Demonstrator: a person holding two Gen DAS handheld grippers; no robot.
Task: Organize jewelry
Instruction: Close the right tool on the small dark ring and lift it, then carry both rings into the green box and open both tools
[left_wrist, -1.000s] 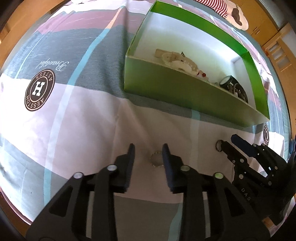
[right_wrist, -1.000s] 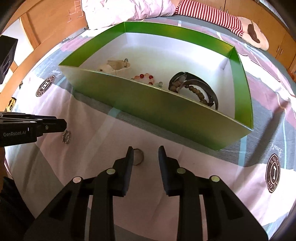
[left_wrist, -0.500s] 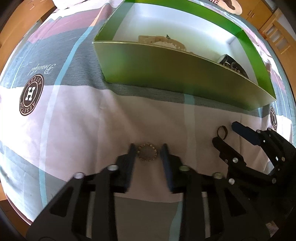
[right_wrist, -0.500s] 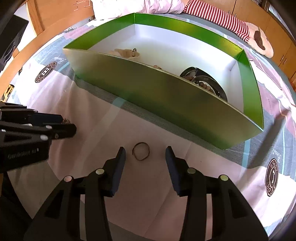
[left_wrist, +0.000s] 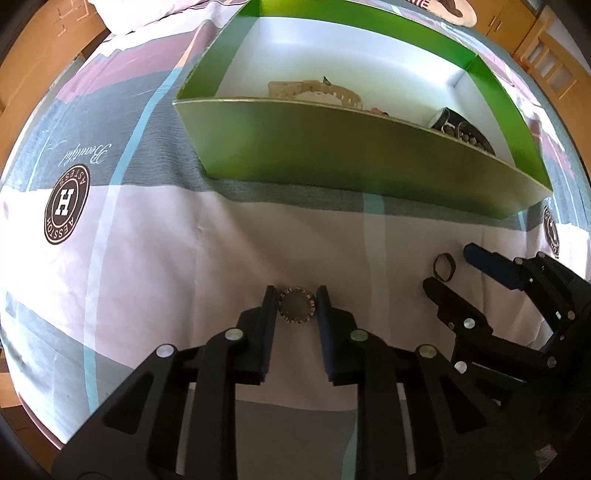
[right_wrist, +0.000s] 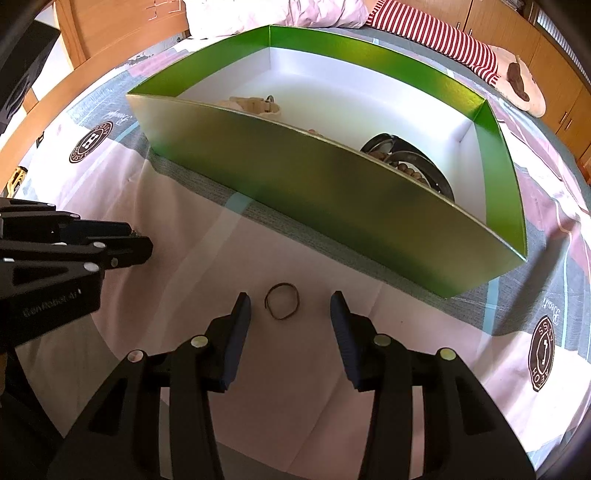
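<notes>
A small studded ring (left_wrist: 296, 305) lies on the bedsheet between the fingertips of my left gripper (left_wrist: 296, 300), whose jaws stand close on both sides of it. A thin dark ring (right_wrist: 282, 300) lies on the sheet between the wide-open fingers of my right gripper (right_wrist: 290, 306); it also shows in the left wrist view (left_wrist: 444, 267). The green box (right_wrist: 332, 192) stands just beyond and holds pale bracelets (right_wrist: 255, 105) and dark beaded bangles (right_wrist: 410, 166).
The bed is covered by a pink, grey and white sheet with round logos (left_wrist: 66, 205). A pillow (right_wrist: 273, 14) and a striped plush toy (right_wrist: 454, 40) lie behind the box. Wooden furniture (right_wrist: 110, 26) rims the bed.
Both grippers have dropped toward the sheet and moved forward. The left jaws have narrowed around the studded ring. The right jaws have opened wider around the thin ring.
</notes>
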